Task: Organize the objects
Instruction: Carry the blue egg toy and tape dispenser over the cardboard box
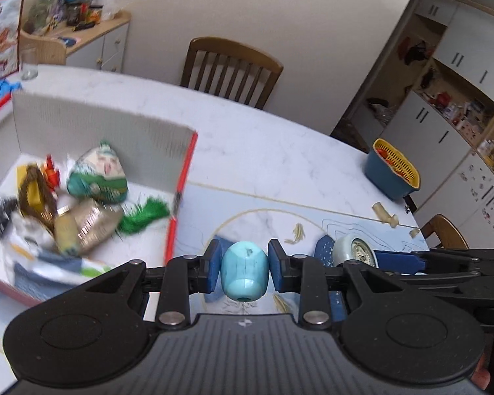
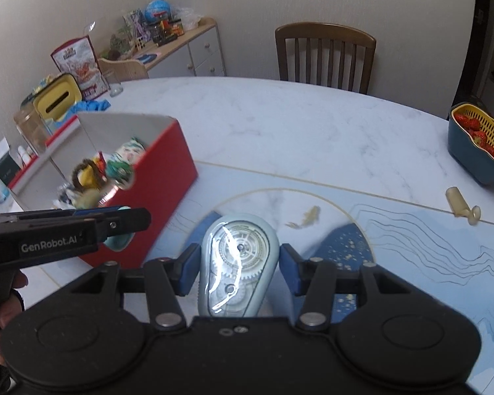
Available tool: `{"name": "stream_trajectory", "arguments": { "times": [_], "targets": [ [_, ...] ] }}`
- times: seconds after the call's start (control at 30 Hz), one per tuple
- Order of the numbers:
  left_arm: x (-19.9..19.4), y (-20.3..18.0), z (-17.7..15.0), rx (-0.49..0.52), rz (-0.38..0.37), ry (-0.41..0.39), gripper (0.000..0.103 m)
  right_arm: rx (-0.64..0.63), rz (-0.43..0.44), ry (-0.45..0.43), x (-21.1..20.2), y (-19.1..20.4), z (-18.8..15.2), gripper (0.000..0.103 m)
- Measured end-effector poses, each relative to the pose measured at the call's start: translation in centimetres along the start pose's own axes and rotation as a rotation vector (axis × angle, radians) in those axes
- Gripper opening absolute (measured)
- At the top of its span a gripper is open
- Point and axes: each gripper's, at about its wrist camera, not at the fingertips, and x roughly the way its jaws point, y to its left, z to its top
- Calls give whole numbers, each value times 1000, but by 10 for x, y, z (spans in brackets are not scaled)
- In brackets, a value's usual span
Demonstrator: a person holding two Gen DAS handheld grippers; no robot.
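Marble-patterned tabletop (image 1: 280, 138) fills both wrist views, with a blue printed mat (image 2: 428, 247) along its near edge. Above that near part the left gripper (image 1: 244, 265) is clamped on a turquoise barrel-shaped object (image 1: 244, 271), both blue pads pressed to its sides. Just beside it, the right gripper (image 2: 237, 265) holds a pale blue correction tape dispenser (image 2: 237, 260) upright between its jaws, set at a middling width. Toward the table's left edge stands a red box (image 2: 161, 177) with white inner walls, crowded with small blurred items. Near the right edge lie small cream plastic pieces (image 2: 457, 202), and beyond them a blue tub with a yellow strainer of strawberries (image 2: 477, 144). A wooden chair (image 2: 326, 56) stands at the far edge, a cluttered sideboard (image 2: 181, 46) against the wall.
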Motion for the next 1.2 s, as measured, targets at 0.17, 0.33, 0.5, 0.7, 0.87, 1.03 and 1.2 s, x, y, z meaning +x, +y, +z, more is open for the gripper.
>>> {"name": "stream_trajectory", "arguments": {
  "times": [0.17, 0.33, 0.5, 0.7, 0.87, 1.03, 1.2],
  "targets": [
    [-19, 17, 14, 20, -30, -14, 30, 26, -10, -29, -8, 22, 6, 50],
    [-38, 40, 23, 40, -29, -34, 30, 41, -14, -57, -11, 50, 14, 50],
    [-55, 71, 32, 46, -18, -50, 30, 25, -11, -84, -10, 81, 23, 50],
    [-72, 115, 41, 26, 24, -73, 30, 1, -2, -90, -1, 116, 33, 50],
    [-81, 158, 48, 5, 74, -77, 30, -21, 10, -78, 9, 140, 40, 50],
    [-85, 197, 61, -28, 119, -88, 30, -39, 16, -63, 24, 161, 47, 50],
    [-81, 215, 76, -29, 137, -100, 30, -57, 4, -55, 44, 174, 58, 50]
  ]
}}
